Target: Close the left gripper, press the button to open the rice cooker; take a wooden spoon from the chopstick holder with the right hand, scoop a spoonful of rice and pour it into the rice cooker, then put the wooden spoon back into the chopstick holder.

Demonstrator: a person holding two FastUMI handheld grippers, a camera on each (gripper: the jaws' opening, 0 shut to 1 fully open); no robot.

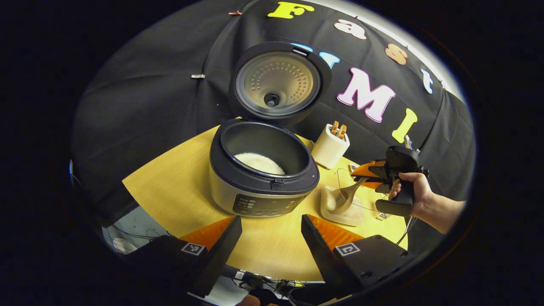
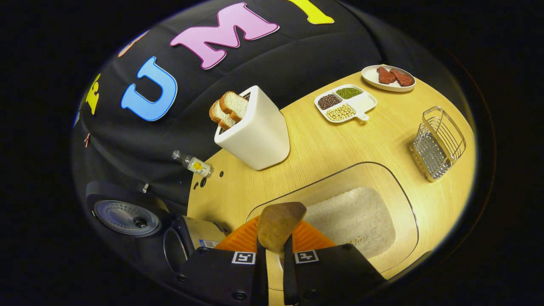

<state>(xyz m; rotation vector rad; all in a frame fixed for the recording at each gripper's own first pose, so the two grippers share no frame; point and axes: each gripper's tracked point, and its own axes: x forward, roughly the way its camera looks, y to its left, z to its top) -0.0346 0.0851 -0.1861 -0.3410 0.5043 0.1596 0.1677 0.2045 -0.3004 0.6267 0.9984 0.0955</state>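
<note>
Fingers of the left gripper stand wide apart over the table, holding nothing, with the open rice cooker at twelve o'clock and white rice in its pot. At three o'clock a hand holds the right gripper, clamped on the wooden spoon, whose bowl dips into the clear rice container. From the right gripper view, that gripper's fingers pinch the spoon above the rice container. A white holder with bread slices sits at twelve o'clock. Square printed markers sit on both grippers; no writing is legible.
</note>
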